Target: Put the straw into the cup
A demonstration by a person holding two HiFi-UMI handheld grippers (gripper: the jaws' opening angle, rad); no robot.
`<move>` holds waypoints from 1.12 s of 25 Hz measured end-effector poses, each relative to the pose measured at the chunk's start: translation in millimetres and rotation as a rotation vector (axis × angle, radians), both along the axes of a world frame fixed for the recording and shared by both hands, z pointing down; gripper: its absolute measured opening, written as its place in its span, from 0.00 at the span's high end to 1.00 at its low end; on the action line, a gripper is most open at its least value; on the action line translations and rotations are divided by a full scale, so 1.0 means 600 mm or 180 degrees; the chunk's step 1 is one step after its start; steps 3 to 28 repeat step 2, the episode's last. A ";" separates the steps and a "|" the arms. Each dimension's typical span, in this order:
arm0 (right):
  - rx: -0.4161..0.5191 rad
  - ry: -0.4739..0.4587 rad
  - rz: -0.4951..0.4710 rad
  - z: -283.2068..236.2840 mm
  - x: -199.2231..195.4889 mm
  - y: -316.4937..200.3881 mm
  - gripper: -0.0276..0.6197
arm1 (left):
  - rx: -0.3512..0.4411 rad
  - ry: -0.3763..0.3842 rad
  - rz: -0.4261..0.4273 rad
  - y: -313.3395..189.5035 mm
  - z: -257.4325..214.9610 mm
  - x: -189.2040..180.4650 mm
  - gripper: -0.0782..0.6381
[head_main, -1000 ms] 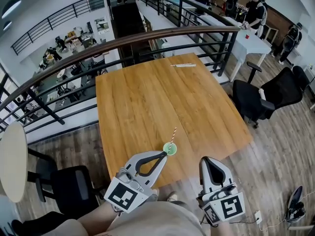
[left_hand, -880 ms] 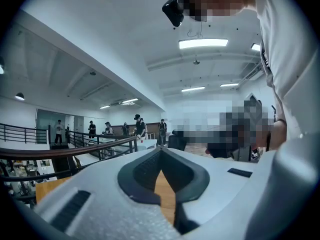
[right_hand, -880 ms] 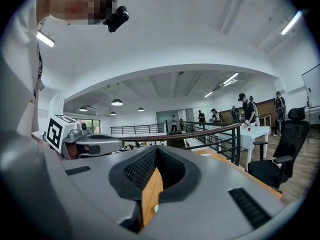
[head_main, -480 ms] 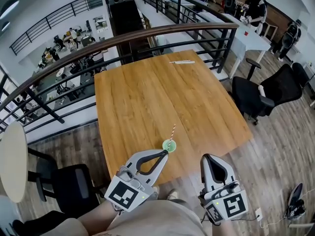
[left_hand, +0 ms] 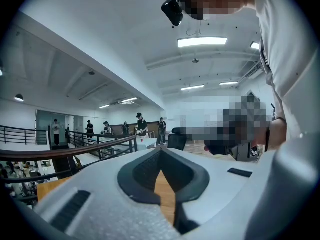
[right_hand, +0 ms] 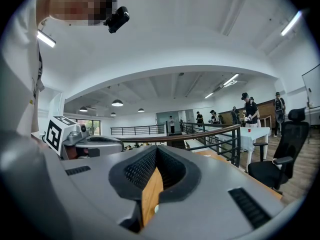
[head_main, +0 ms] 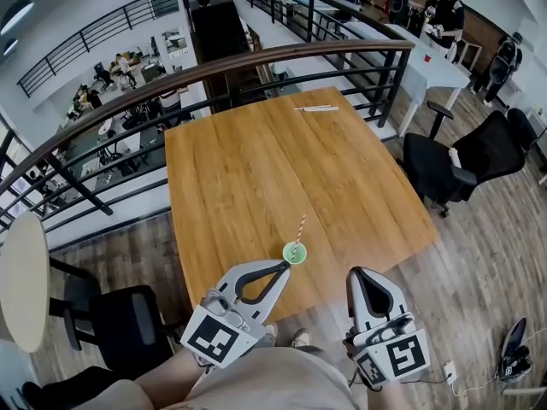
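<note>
A small green cup (head_main: 295,254) stands near the front edge of the wooden table (head_main: 256,169). A red-and-white striped straw (head_main: 300,229) sticks up out of the cup and leans away from me. My left gripper (head_main: 283,268) is shut and holds nothing, with its tips just short of the cup on the near side. To the right, my right gripper (head_main: 364,275) is also shut and holds nothing, at the table's front edge. In the left gripper view the left gripper (left_hand: 161,152) has its jaws closed over bare wood, and the right gripper (right_hand: 156,149) looks the same in its own view.
A long white wrapped item (head_main: 318,108) lies at the table's far edge by the black railing (head_main: 256,62). Black office chairs (head_main: 440,178) stand to the right and another chair (head_main: 128,323) at the lower left. A round white table (head_main: 21,280) is at the far left.
Only the head view has shifted a little. The cup, the straw and both grippers hold their places.
</note>
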State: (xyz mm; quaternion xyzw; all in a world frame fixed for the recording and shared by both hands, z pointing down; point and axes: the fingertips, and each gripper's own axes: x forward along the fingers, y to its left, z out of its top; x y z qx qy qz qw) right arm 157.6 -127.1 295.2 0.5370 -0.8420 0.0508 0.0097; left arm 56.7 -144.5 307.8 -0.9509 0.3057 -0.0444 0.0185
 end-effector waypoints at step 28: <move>-0.0003 -0.0003 -0.0003 0.002 -0.004 0.001 0.92 | -0.0004 -0.0009 -0.0016 0.000 0.001 -0.005 0.87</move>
